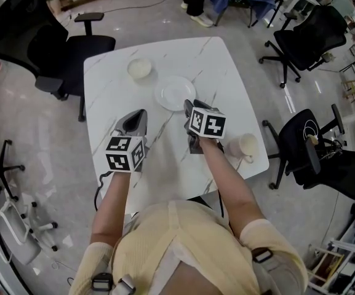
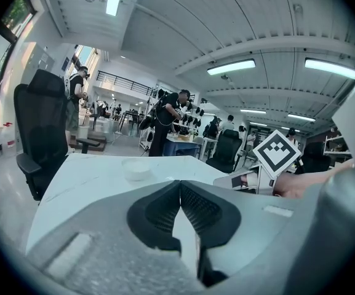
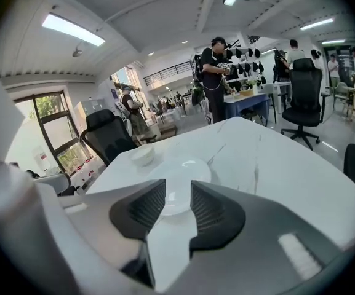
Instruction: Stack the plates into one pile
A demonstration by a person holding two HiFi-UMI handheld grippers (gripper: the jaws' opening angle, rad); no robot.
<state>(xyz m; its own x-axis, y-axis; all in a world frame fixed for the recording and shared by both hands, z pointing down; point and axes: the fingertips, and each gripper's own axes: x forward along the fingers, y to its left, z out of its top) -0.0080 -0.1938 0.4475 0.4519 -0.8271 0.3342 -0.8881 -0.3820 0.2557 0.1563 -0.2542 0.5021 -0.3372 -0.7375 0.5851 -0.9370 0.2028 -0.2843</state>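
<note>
A white plate (image 1: 175,93) lies flat in the middle of the white marble table (image 1: 226,72). My right gripper (image 1: 190,107) hovers just at the plate's near edge, open, with nothing between its pads. In the right gripper view the plate (image 3: 186,168) shows through the gap of my right gripper (image 3: 177,192). My left gripper (image 1: 143,112) is over the table to the left of the plate and apart from it. In the left gripper view the tips of my left gripper (image 2: 179,186) meet, shut on nothing.
A small white bowl (image 1: 139,68) stands beyond the plate at the far left, also seen as the bowl (image 3: 142,153) and the bowl (image 2: 136,168). A white mug (image 1: 245,146) sits near the table's right edge. Black office chairs (image 1: 48,42) surround the table.
</note>
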